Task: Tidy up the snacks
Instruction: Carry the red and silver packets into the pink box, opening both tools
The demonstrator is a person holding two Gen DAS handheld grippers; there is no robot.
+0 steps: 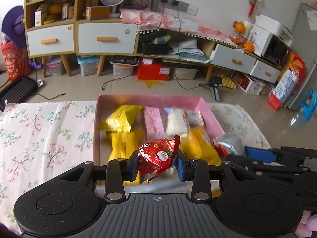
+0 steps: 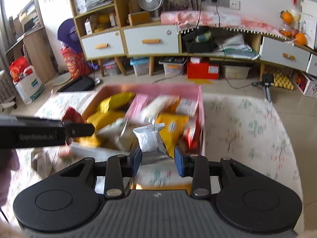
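**Trainee:** What is the state of each tool at this step?

**Instructor:** The left gripper (image 1: pixel 157 163) is pinching a red foil snack packet (image 1: pixel 156 158) across its middle. The right gripper (image 2: pixel 158 159) is pinching a silver foil snack packet (image 2: pixel 151 141) by its lower end. Both packets are held above the near edge of the pink cardboard box (image 1: pixel 198 100), which sits on the floral tablecloth (image 1: pixel 39 129).

**Trainee:** What is already in the box?

**Instructor:** Yellow packets (image 1: pixel 120 119) along the left side, a pink packet (image 1: pixel 153 122) and a white packet (image 1: pixel 176 122) toward the far wall. The contents are blurred in both views; finer detail cannot be read.

**Trainee:** How should the placement be carried out?

**Instructor:** Recommended procedure, as a judgement:
1. Place one packet at a time. The two tools are close together at the near edge and could collide.
2. Select a gap beside packets of similar kind; the near-right corner appears crowded.
3. Lower each packet until it rests on the contents, then spread the fingers.
4. Keep the squeeze light. Foil wrappers crush, and slip when gripped at one end.
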